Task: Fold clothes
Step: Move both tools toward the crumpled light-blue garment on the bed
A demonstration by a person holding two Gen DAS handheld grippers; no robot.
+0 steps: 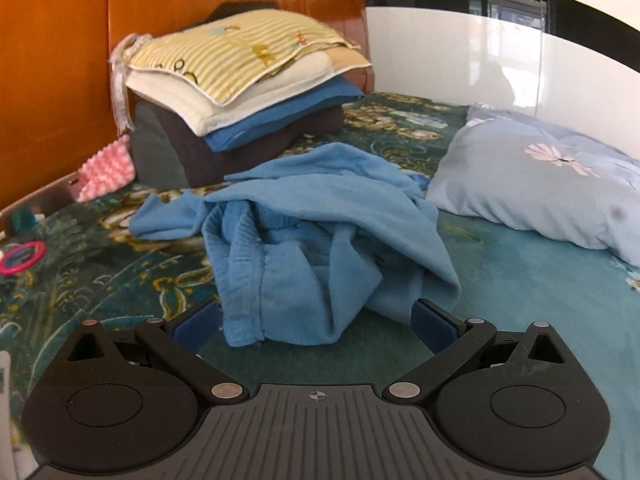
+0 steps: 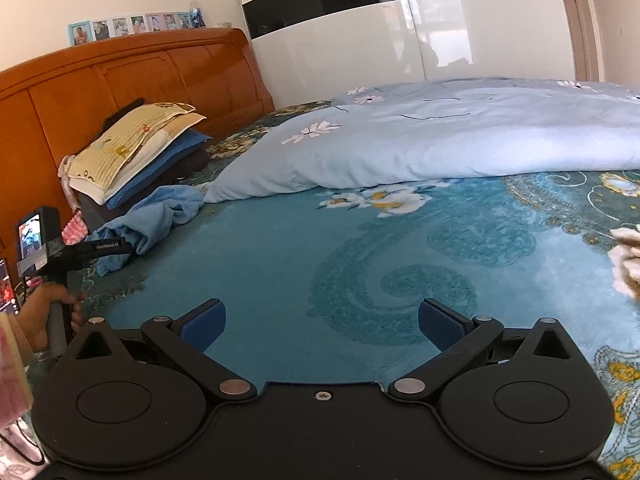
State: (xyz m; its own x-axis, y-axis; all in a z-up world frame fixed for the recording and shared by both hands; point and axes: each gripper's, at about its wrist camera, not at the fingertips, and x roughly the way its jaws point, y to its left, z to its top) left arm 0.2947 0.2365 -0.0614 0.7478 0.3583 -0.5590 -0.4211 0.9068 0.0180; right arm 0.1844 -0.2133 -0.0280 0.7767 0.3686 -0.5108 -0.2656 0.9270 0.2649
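1. The left gripper [image 1: 316,318] stands wide apart low in its frame, holding nothing; the hem of the crumpled blue garment [image 1: 304,240] lies between its blue pads [image 1: 196,320], whether touching I cannot tell
2. That garment sits mid-frame on the bed [image 1: 80,280], below the stacked pillows [image 1: 236,92]
3. The right gripper [image 2: 322,320] is equally wide apart, empty, over bare teal bedspread [image 2: 320,248]; the garment [image 2: 152,220] lies at its frame's left

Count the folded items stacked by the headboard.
4: striped yellow cover on top, cream pillow beneath, blue layer under that, dark cushion at bottom. More may be hidden.
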